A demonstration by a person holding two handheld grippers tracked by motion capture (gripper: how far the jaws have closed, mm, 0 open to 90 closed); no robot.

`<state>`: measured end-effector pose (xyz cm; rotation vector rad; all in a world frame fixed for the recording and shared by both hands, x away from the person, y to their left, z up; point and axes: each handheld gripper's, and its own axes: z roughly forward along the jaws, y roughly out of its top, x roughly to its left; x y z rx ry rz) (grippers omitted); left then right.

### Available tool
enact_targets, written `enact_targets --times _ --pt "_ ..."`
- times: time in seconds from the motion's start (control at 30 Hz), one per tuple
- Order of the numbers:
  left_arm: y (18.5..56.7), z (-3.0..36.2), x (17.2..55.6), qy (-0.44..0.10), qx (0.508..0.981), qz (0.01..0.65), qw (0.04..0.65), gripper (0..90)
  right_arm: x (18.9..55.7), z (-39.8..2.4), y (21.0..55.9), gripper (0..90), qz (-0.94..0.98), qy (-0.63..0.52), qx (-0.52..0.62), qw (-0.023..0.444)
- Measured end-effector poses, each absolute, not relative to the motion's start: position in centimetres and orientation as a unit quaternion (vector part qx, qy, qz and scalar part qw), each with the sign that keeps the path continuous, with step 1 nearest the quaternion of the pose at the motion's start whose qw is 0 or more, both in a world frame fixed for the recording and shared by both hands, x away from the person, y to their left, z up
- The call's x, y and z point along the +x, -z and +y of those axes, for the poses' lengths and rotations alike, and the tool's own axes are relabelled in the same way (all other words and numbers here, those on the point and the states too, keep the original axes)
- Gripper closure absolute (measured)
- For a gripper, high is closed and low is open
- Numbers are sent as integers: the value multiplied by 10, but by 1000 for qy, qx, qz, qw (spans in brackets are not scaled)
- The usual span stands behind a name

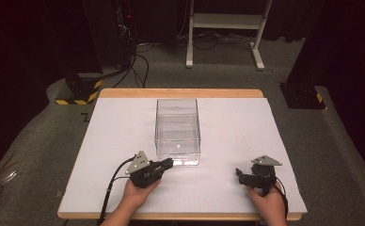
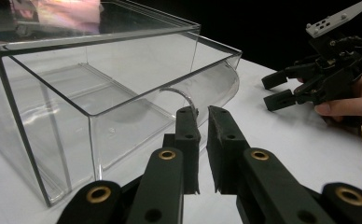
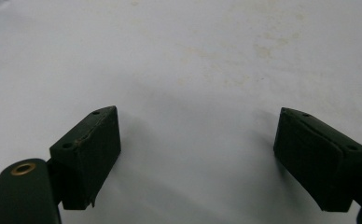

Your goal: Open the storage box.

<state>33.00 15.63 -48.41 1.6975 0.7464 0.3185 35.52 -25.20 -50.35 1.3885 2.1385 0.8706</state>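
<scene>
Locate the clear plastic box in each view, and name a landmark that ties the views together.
High view: clear plastic box at table centre, just ahead of the left claw.
Left gripper view: upper left, beyond the nearly closed jaws.
Right gripper view: not in it.
Shared landmark: the white table surface.

A clear box [image 1: 178, 132] stands mid-table, its near wall just ahead of the left gripper [image 1: 167, 164], blocking the way forward. White tabletop [image 1: 237, 127] lies bare on both sides of it, and under the right gripper [image 3: 197, 154], whose jaws stand wide apart.
</scene>
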Motion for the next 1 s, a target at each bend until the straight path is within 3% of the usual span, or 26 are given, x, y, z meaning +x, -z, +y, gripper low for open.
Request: enact_targets --times 1.0 --pt "483 149 294 -135 740 306 583 839 355 -252 504 148 774 -315 503 221"
